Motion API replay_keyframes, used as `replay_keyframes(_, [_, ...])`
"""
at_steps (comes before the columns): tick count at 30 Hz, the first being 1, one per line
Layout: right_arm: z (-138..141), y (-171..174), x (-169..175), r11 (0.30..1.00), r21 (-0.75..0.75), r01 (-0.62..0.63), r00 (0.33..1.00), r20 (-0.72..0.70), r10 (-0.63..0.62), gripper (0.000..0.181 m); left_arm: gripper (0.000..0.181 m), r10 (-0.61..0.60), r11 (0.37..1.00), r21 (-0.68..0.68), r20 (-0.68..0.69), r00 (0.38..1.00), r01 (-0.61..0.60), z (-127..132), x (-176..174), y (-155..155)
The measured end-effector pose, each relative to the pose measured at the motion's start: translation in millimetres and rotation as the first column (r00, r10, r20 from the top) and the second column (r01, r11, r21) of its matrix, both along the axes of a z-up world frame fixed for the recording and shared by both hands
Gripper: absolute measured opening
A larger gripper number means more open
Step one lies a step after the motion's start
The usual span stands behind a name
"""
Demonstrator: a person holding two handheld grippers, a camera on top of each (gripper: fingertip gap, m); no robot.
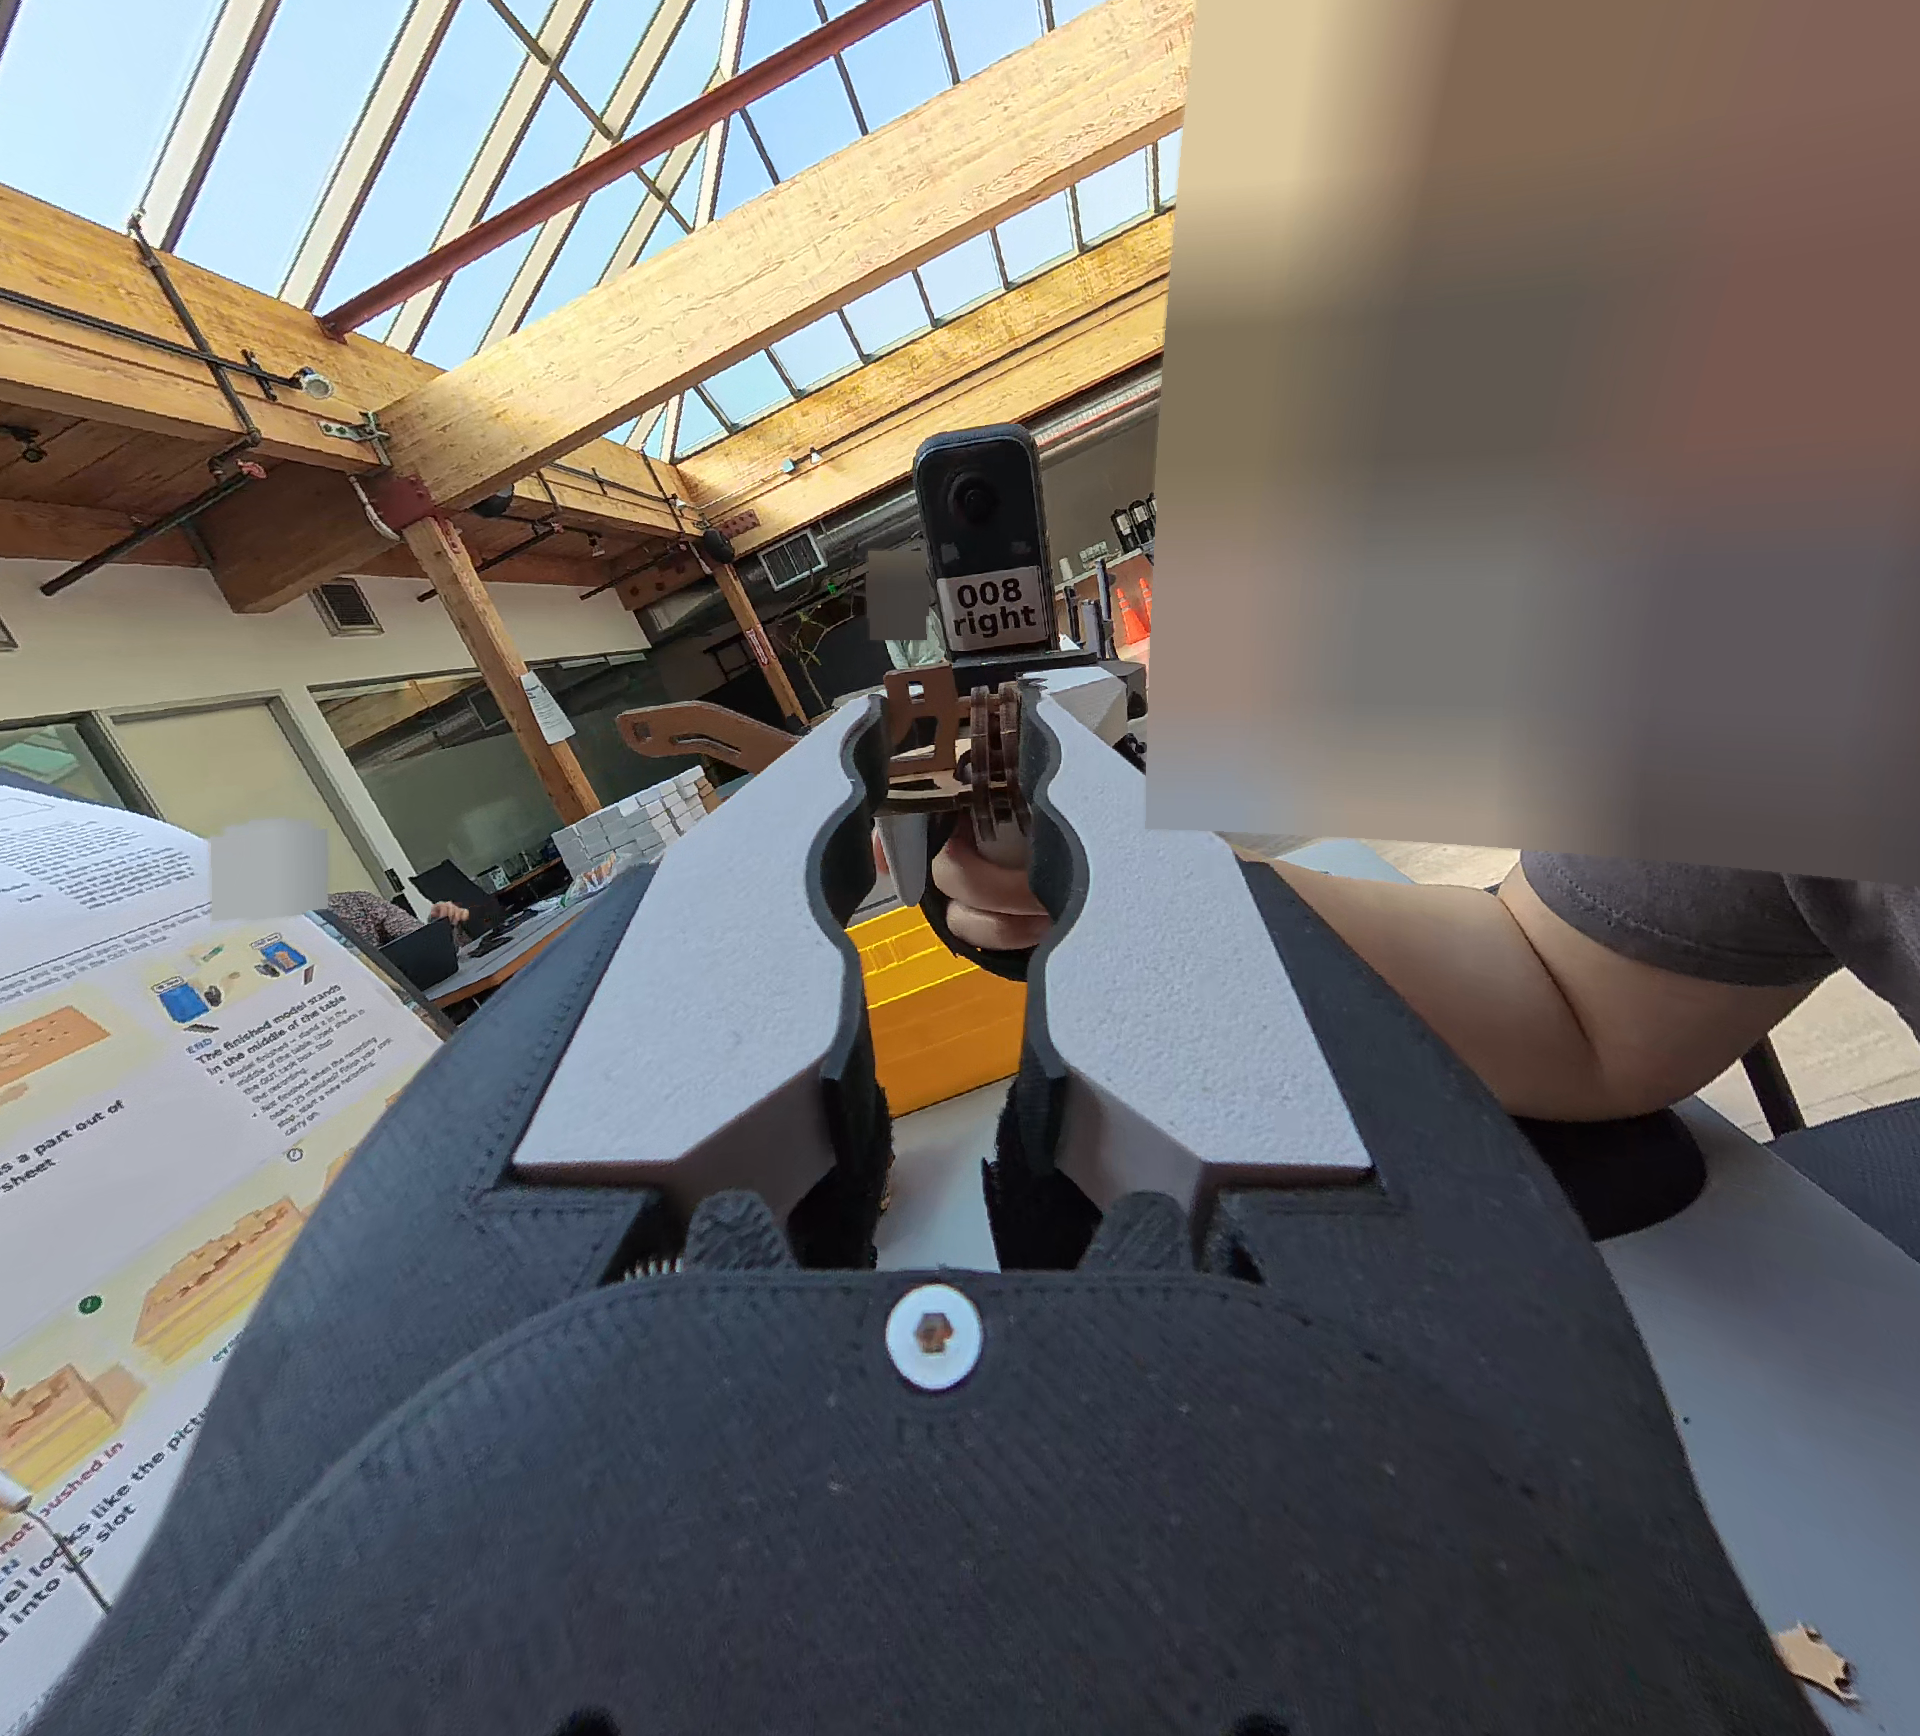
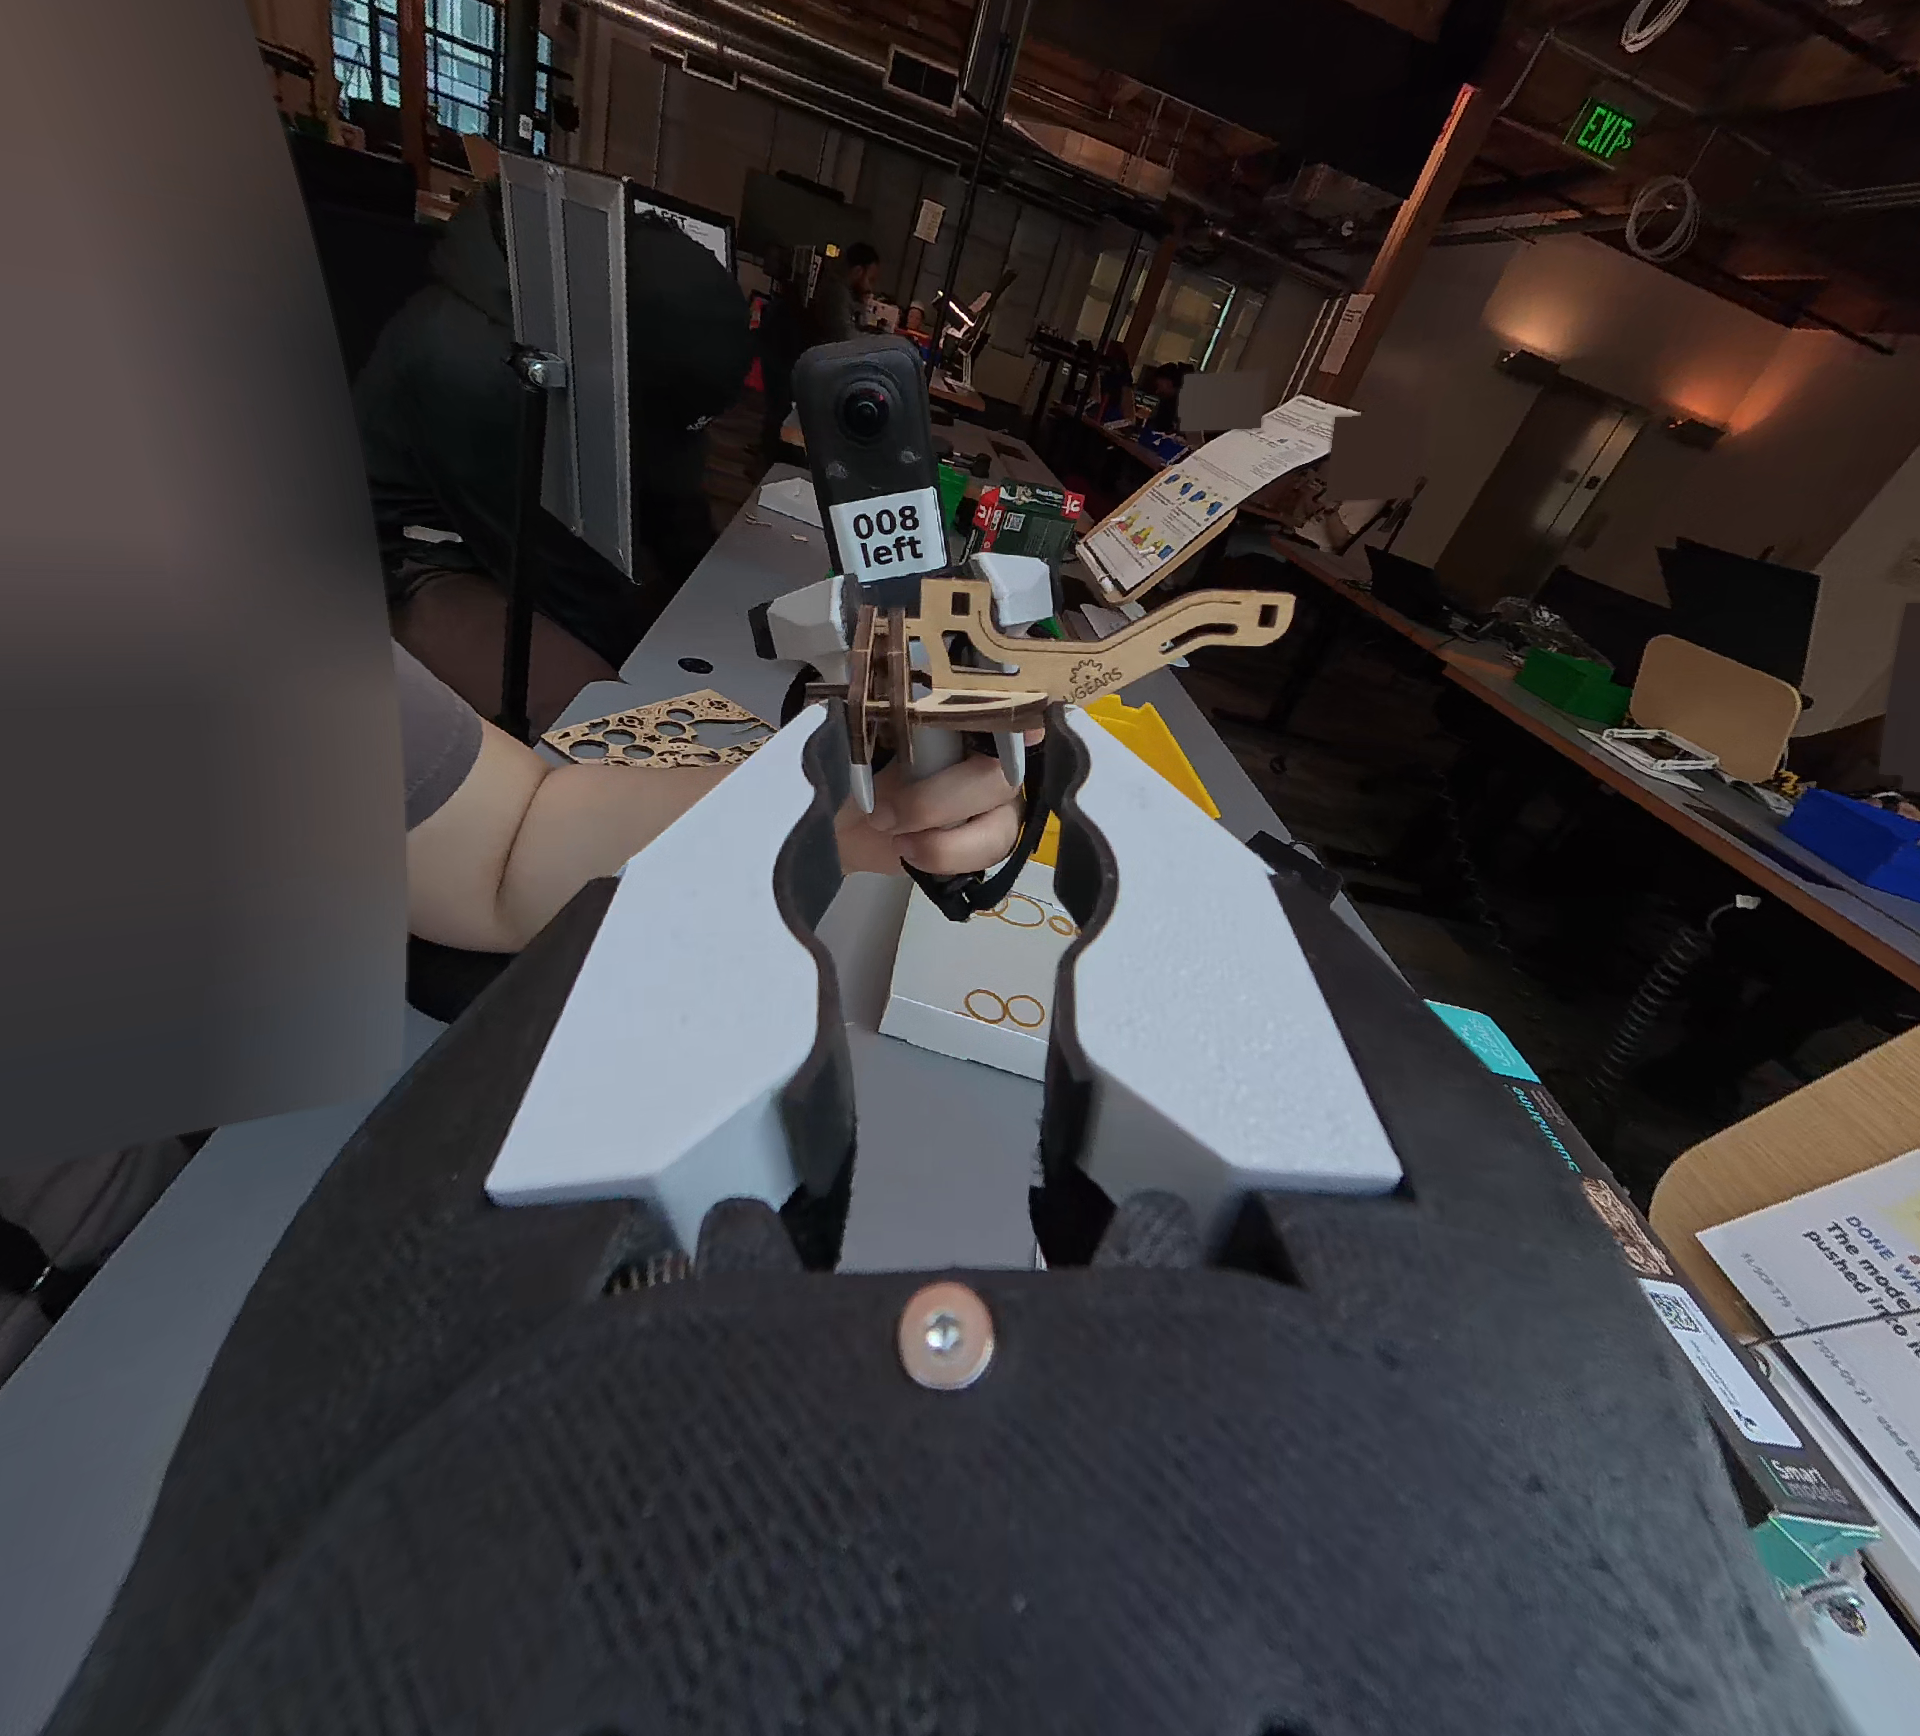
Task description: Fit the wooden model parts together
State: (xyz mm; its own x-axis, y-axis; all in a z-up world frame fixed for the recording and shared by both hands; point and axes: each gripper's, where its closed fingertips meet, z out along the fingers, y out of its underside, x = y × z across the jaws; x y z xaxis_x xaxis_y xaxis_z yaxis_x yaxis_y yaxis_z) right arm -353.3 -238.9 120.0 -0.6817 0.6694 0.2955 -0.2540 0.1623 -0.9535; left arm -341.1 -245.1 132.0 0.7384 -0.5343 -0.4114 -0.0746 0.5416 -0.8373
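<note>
A partly built wooden model is held up in the air between my two grippers, which face each other. It has a stack of gear discs, a flat plate and a long curved arm that sticks out to one side. My left gripper is shut on the model at the gear stack. My right gripper is shut on the flat plate from the opposite side. The right gripper's camera shows behind the model in the left wrist view, and the left gripper's camera in the right wrist view.
Below lie a yellow bin, a white box with rubber bands and a punched-out wooden sheet on the grey table. An instruction sheet stands to the left. A person's bare arm is close by. Less than 4 cm separates the two grippers' tips.
</note>
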Motion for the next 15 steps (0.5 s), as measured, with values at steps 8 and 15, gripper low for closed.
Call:
replay_keyframes(8, [1.3,-1.0,3.6,0.999,0.039,0.034,0.999,0.006,-0.035,0.041,0.022,-0.004,1.0,0.007,-0.022,1.0,0.004,-0.9,4.2,-1.9])
replay_keyframes(15, [0.5,-2.5,6.7,0.999,0.043,0.017,1.0,0.017,-0.018,0.036,0.022,-0.005,1.0,0.01,-0.029,1.0,0.005,-2.3,6.4,-1.3])
